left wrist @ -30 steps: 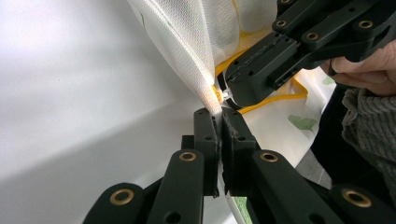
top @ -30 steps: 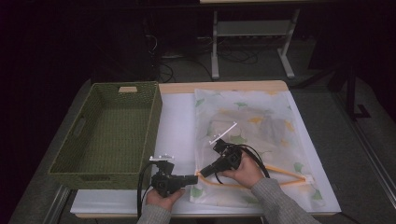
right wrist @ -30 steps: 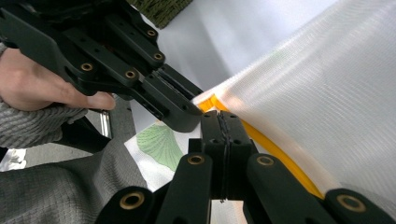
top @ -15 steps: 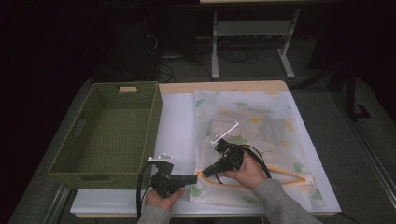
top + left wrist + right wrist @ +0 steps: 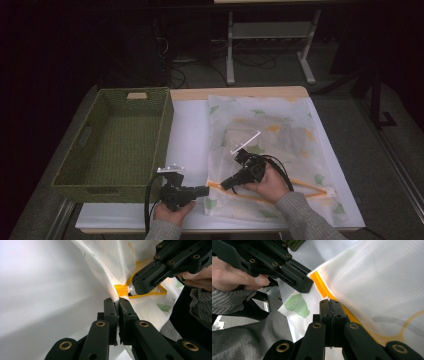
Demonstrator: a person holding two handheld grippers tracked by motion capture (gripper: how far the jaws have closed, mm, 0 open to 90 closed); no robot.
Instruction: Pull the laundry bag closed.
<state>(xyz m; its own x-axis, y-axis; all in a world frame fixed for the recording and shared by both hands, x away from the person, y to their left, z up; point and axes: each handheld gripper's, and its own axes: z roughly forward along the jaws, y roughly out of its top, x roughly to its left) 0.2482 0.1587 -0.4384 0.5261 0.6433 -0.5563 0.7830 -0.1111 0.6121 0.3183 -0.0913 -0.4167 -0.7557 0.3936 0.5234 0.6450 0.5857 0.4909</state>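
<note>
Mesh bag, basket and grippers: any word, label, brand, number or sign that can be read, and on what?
None readable.
Mesh bag: printed leaves and orange zipper, no lettering.
Green basket: a pale tag on its far rim, too small to read.
Left gripper and right gripper: plain black jaws, no markings.

White leaf-printed mesh bag (image 5: 270, 145), orange-zippered, flat on the white table, near corner pinched

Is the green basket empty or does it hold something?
Empty: the high view shows the green basket's bare woven floor, nothing inside.
</note>
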